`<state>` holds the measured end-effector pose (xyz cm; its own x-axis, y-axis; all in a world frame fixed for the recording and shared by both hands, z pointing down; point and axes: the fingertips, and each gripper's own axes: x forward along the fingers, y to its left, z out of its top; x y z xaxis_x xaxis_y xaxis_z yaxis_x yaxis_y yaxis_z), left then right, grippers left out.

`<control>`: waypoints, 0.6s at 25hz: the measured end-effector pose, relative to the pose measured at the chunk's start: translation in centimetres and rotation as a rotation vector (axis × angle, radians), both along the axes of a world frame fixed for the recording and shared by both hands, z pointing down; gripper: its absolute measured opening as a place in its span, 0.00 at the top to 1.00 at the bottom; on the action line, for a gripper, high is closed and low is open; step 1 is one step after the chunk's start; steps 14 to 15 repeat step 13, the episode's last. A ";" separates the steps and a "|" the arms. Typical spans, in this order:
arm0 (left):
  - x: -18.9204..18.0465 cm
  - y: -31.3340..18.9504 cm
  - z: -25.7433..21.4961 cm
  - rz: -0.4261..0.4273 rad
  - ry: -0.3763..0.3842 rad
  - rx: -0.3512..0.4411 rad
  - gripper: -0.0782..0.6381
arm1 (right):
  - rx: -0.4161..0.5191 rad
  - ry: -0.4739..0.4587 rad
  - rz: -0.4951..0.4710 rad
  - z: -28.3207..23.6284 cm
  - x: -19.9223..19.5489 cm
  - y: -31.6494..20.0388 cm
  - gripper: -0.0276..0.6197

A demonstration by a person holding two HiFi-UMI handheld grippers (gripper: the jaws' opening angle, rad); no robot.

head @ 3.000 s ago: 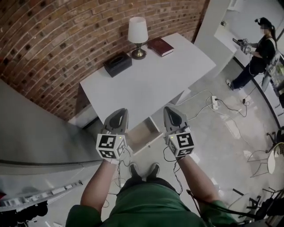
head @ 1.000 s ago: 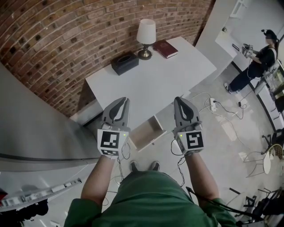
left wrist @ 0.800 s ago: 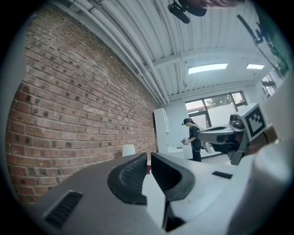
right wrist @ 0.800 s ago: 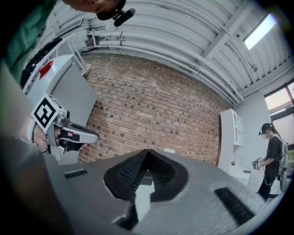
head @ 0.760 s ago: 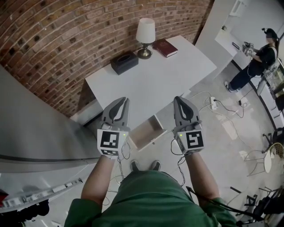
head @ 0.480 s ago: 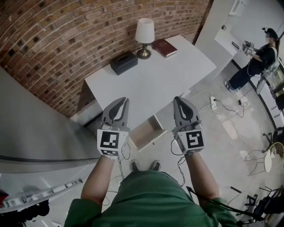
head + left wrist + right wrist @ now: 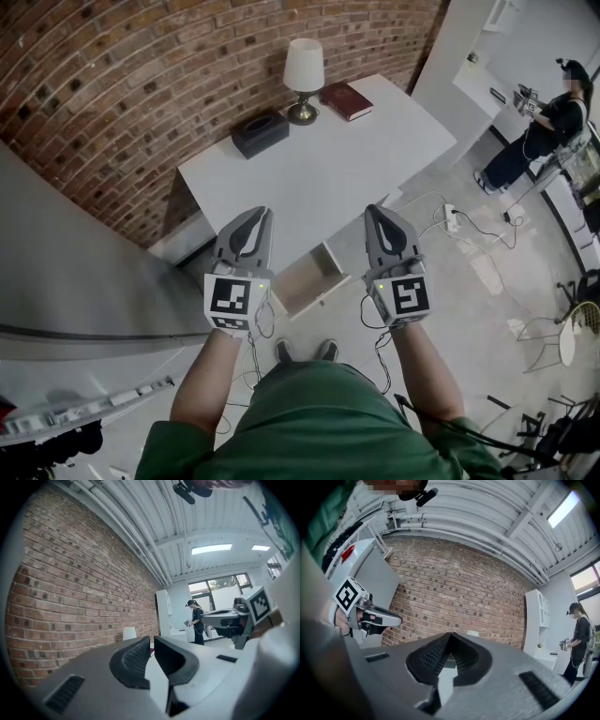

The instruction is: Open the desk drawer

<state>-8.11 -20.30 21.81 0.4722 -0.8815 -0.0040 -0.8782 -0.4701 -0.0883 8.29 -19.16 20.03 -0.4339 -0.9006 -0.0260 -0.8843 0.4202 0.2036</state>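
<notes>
One pale wooden drawer [image 7: 302,284] is sticking out from under the white rectangular desk's [image 7: 337,178] near edge. Its length is running toward the person, open top facing up. The left gripper [image 7: 263,214] and right gripper [image 7: 372,212] are hovering over it, both jaw pairs pressed together, empty.

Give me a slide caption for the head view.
Left gripper and right gripper held level near the white desk, its drawer already pulled open; lamp, book and black box sit on top.
</notes>
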 end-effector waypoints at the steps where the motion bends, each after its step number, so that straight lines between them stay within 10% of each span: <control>1: 0.1 0.1 0.0 -0.001 -0.001 -0.002 0.86 | 0.001 -0.001 -0.002 0.0 0.2 0.1 0.96; 15: 3.0 0.8 0.5 -0.012 -0.019 -0.016 0.86 | -0.002 -0.031 -0.008 0.3 3.3 0.5 0.96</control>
